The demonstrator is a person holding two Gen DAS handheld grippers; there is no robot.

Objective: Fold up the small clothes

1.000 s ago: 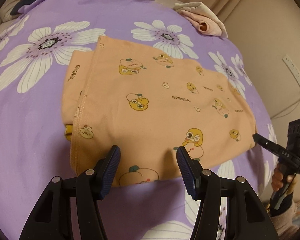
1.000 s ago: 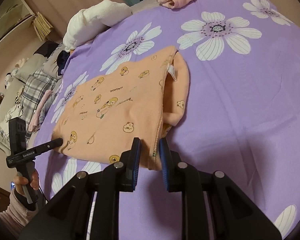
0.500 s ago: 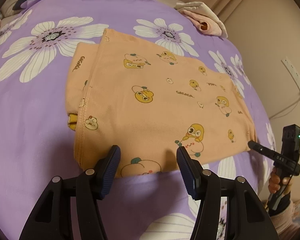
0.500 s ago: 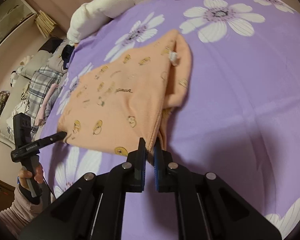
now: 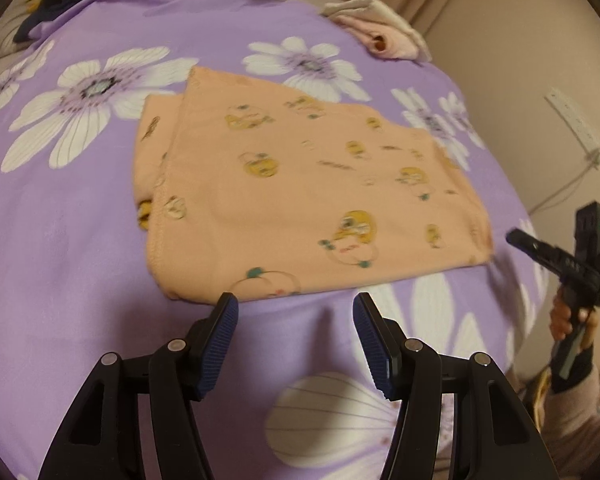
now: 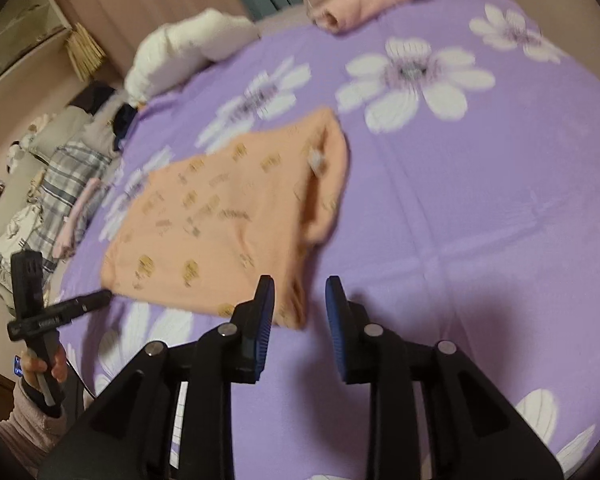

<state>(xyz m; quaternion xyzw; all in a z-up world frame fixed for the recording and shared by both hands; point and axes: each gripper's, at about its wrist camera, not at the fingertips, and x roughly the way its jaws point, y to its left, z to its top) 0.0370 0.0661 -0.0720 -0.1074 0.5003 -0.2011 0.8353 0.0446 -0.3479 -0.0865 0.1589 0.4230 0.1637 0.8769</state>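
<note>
left wrist view first: the orange garment point(image 5: 300, 200) lies flat on the purple flowered bed point(image 5: 60, 260), about mid-bed and nearer the right-hand edge, already folded at least once, with a second layer peeking out along its left side. the left tongs point(image 5: 296, 332) hang just short of its near hem, jaws apart, nothing between them, only bedspread below. off at the right edge of the bed the right tongs point(image 5: 516, 236) show beside the garment's near right corner, close to it, though the blur leaves it unclear whether they touch. over in the right wrist view those right tongs point(image 6: 300, 304) are opening, and the cloth's near corner lies just ahead of the left finger, not pinched. the left tongs point(image 6: 100, 300) poke in at the garment's far-left corner, a hand point(image 6: 44, 364) on the handle. so where are we? this piece looks well on its way, a neat rectangle, but probably one more fold across before it is small enough to stack. at the far edge of the bed a pink folded bundle point(image 6: 352, 8) already sits, seemingly finished, and a heap of mixed clothes point(image 6: 64, 184) beyond the left edge may be still waiting. by my reckoning, plenty left.
</note>
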